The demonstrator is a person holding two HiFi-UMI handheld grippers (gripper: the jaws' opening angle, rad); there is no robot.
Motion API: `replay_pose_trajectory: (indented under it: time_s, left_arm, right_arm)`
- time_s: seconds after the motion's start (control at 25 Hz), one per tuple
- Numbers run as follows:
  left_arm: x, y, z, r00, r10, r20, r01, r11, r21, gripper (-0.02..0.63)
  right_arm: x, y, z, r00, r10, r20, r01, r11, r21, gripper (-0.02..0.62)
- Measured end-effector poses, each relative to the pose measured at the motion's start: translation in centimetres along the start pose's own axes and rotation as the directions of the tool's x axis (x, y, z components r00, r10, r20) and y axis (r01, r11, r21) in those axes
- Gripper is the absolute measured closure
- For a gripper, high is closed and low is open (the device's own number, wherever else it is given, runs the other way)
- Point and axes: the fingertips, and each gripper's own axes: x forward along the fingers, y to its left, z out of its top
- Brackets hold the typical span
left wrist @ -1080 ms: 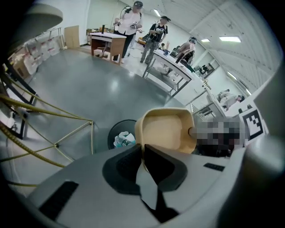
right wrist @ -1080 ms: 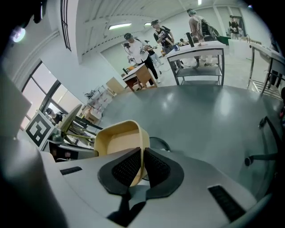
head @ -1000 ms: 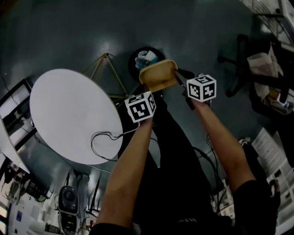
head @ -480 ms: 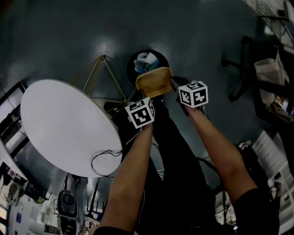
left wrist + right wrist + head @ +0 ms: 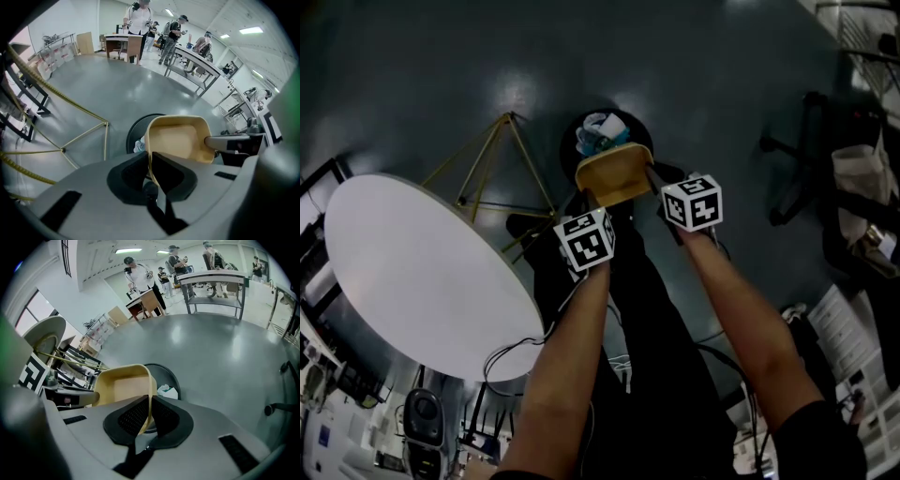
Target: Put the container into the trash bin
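Left gripper (image 5: 149, 154) on container (image 5: 180, 140); bin (image 5: 136, 132) beyond

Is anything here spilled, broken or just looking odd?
Nothing stands out. The tan container is empty and looks whole. The left gripper and the right gripper each pinch one of its walls, near the black trash bin. The crumpled rubbish lies inside the bin, and nothing has spilled.

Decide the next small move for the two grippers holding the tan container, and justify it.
Probably carry the container a little forward over the trash bin before releasing. The left gripper and right gripper each clamp one wall, and in the head view the container overlaps only the bin's near rim.
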Motion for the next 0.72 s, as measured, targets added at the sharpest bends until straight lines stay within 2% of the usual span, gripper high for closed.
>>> replay_pose_trajectory:
  time_s: [0.24, 0.6, 0.72]
  left_arm:
    - [1.5, 0.4, -0.4, 1.000, 0.004, -0.005, -0.004, 0.999, -0.032, 0.580]
    - [3.1, 0.4, -0.8, 1.000, 0.000, 0.004, 0.000, 1.000, -0.030, 0.580]
    - [3.2, 0.5, -0.4, 1.000, -0.012, 0.019, 0.013, 1.000, -0.028, 0.550]
  right_arm:
    - [1.5, -0.6, -0.4, 1.000, -0.010, -0.010, 0.010, 1.000, 0.000, 0.545]
    - [2.7, -1.5, -0.5, 1.000, -0.019, -0.005, 0.019, 1.000, -0.013, 0.545]
    - [3.1, -1.2, -0.5, 1.000, -0.015, 0.000, 0.015, 1.000, -0.013, 0.545]
